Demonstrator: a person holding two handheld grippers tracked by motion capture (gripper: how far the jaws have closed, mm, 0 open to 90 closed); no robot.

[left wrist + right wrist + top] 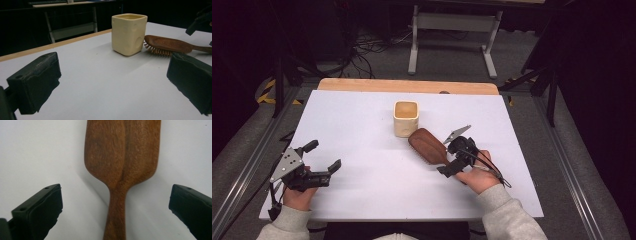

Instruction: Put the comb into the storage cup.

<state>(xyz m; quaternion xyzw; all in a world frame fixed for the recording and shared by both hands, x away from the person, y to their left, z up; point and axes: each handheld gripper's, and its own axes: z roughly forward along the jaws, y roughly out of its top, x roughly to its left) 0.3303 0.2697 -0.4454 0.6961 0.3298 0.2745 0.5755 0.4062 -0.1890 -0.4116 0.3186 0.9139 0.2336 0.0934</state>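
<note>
Black fingers (40, 212) of the right gripper (454, 156) stand spread wide on either side of a wooden hairbrush (428, 145), with clear gaps between each pad and the wood, so nothing is pinched. In the right gripper view, the brush's narrow handle runs up the middle between the two jaws and widens into the paddle-shaped head beyond them.

Just past the brush head stands a cream, square-sided cup (406, 118) with rounded corners. Its opening faces up, and whether it holds anything cannot be told. In the left gripper view, the brush head lies just beside the cup's base, with short bristles showing along the underside of the head.

The hairbrush lies bristles down on the white table top (362, 130), right of centre, its head pointing toward the cup and its handle pointing back toward the person's right hand (477, 179). The wood is a warm reddish brown with a visible grain and a smooth, slightly domed back.

Over at the near left of the table, the left gripper (323, 156) is held in the person's left hand (297, 195). Its fingers are also spread apart, with only bare table between them, well apart from the cup and brush.
</note>
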